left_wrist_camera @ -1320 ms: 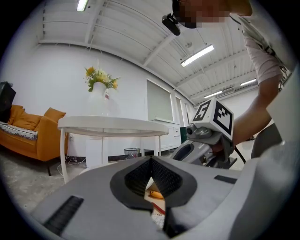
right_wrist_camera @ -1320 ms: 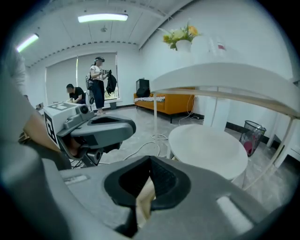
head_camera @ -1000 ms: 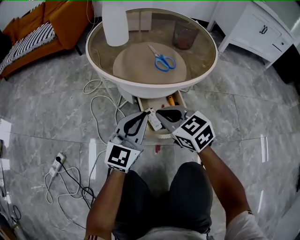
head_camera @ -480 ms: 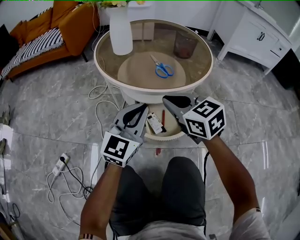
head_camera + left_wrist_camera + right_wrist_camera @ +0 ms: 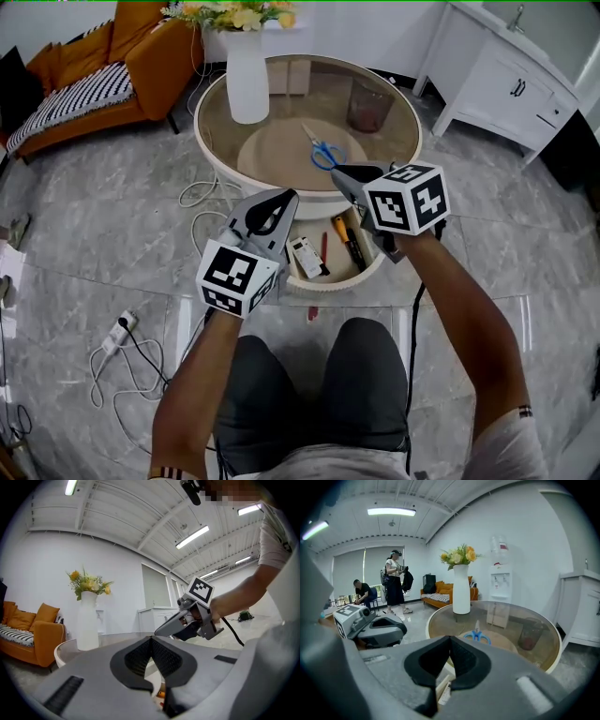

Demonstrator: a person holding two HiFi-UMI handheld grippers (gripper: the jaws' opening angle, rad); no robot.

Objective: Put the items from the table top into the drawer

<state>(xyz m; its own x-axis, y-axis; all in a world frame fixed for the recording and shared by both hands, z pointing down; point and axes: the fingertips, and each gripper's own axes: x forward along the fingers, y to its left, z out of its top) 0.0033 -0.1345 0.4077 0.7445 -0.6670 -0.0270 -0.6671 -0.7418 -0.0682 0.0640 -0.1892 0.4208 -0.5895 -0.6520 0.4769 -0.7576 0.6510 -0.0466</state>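
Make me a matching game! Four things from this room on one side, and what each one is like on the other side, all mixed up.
Things:
1. scissors
2. vase
3. sofa
4. drawer

What it is like:
A. orange
B. open
C. blue handles
D. holds flowers

Pairs: 1-C, 2-D, 3-A, 4-B

Living-room corner inside a large hall: round glass table point(image 5: 398, 141), orange sofa point(image 5: 141, 47) left of it, white cabinet point(image 5: 497, 75) right, flower vase point(image 5: 247, 89) on it, strip lights point(image 5: 391, 512) overhead
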